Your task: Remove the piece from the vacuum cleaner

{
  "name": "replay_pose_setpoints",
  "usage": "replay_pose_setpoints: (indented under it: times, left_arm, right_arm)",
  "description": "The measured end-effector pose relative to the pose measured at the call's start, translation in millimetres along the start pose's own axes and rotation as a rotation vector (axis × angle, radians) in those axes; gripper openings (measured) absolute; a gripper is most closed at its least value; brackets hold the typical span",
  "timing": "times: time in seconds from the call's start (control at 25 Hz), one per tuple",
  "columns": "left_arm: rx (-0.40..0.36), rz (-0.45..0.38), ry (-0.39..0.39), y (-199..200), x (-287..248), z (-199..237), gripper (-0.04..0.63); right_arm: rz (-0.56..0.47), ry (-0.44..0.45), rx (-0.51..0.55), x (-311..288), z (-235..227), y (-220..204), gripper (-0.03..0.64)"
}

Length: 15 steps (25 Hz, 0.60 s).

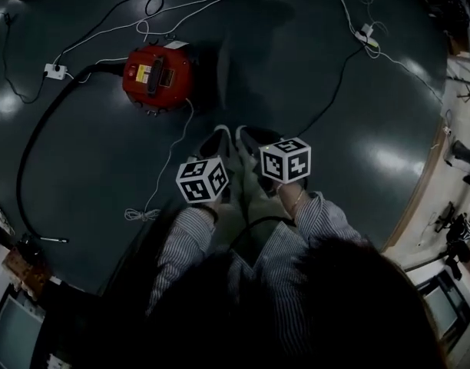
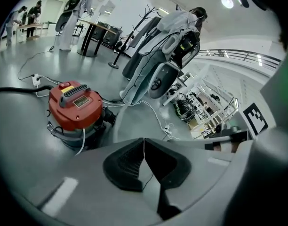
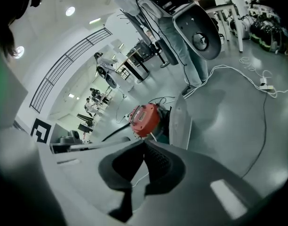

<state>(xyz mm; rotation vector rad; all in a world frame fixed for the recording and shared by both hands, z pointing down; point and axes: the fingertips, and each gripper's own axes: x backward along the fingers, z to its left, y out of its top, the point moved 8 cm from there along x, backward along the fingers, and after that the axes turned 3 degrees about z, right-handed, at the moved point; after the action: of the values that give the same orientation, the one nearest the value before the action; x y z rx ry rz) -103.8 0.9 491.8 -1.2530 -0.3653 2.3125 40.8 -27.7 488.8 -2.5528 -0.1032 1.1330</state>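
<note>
The red vacuum cleaner (image 1: 158, 75) stands on the dark floor, well ahead of both grippers. Its black hose (image 1: 34, 141) leaves the left side and curves round toward me. My left gripper (image 1: 218, 137) and right gripper (image 1: 246, 134) are held side by side above the floor, pointing at the vacuum, apart from it. In the left gripper view the left gripper (image 2: 144, 139) is shut on nothing, with the vacuum (image 2: 76, 108) beyond it to the left. The right gripper (image 3: 144, 141) is also shut and empty, with the vacuum (image 3: 145, 119) just past its tips.
A white cord (image 1: 170, 156) trails from the vacuum toward my left side. Power strips (image 1: 54, 71) (image 1: 365, 31) and several loose cables lie on the floor. Benches with equipment (image 1: 458, 229) line the right edge. A person in a grey suit (image 2: 158, 55) stands beyond the vacuum.
</note>
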Motion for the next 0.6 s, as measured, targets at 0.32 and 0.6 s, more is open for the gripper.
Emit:
replay_pose_setpoints:
  times: [0.32, 0.6]
  left_arm:
    - [0.022, 0.032, 0.027, -21.0, -82.3, 47.1, 0.046]
    - [-0.025, 0.066, 0.034, -34.9, -136.6, 84.1, 0.078]
  right_arm:
    - [-0.012, 0.004, -0.058, -60.8, -62.4, -8.1, 0.003]
    - [-0.017, 0.005, -0.092, -102.6, -101.1, -24.7, 0.003]
